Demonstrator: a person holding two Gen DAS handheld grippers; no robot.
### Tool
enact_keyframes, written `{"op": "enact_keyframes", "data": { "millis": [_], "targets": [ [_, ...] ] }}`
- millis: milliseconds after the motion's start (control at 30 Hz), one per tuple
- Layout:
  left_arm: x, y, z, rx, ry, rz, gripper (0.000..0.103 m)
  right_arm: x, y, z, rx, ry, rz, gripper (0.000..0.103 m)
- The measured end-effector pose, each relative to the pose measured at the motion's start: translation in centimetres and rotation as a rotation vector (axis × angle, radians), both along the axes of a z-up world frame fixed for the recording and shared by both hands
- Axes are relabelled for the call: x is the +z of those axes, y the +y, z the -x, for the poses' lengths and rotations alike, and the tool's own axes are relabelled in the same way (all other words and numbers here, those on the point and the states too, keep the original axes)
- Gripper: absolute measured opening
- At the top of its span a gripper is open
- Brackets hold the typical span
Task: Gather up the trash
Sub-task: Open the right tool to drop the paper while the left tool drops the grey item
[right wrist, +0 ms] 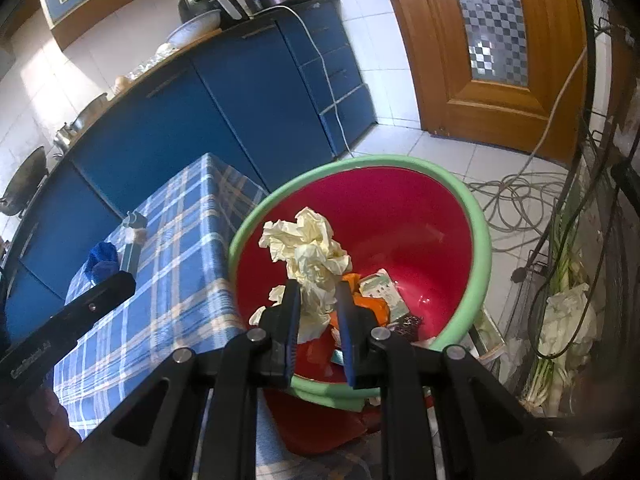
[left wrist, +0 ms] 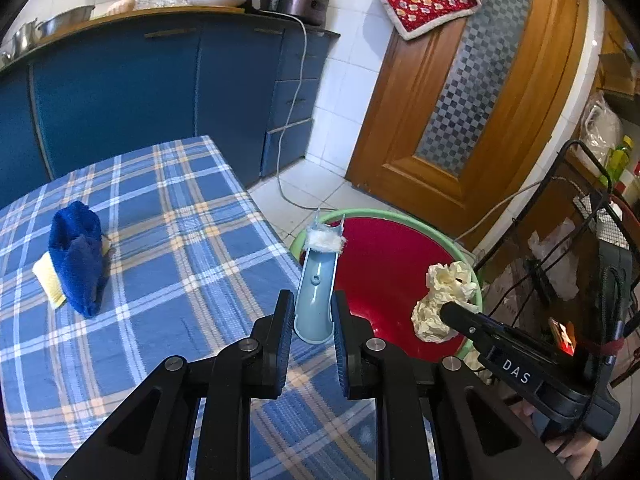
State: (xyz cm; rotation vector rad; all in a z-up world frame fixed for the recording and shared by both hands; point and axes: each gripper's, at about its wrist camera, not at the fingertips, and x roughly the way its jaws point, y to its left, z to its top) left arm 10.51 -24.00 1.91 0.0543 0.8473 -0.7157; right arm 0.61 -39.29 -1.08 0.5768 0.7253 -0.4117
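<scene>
Right gripper (right wrist: 318, 300) was clamped on crumpled paper wad (right wrist: 316, 260), held over red bin (right wrist: 420, 216) so release would drop it among trash already inside. Left gripper (left wrist: 313, 320) was clamped on pale blue plastic piece (left wrist: 318, 284), white fluff at its tip, reaching past checked table (left wrist: 180, 240) edge toward bin rim. Blue cloth (left wrist: 78, 256) lay on table, well apart.

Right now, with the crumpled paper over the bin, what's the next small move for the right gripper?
Probably open the right gripper: it is shut on the crumpled paper, which hangs above the red bin inside its green rim, so the paper should drop onto the trash already there.
</scene>
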Motion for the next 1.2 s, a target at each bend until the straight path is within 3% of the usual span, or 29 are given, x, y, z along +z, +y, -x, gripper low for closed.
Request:
{"op": "enact_keyframes", "data": {
  "millis": [500,1133,1167,1200],
  "targets": [
    [-0.7,-2.1,0.3,-0.053,0.001,-0.008,0.019,-0.4,-1.8,1.0,-0.066,-0.015,-0.029,0.038],
    [-1.4,-5.4,-0.2,-0.128,0.01,-0.032,0.02,0.2,-3.4,2.7,-0.142,-0.05,-0.029,0.038],
    [-1.4,-5.4,-0.2,-0.132,0.013,-0.032,0.024,0.2,-3.4,2.7,-0.142,-0.05,-0.03,0.038],
    [-1.4,-5.5,-0.1,-0.132,0.014,-0.029,0.035,0.2,-3.4,2.8,-0.142,-0.052,-0.03,0.038]
  ]
}}
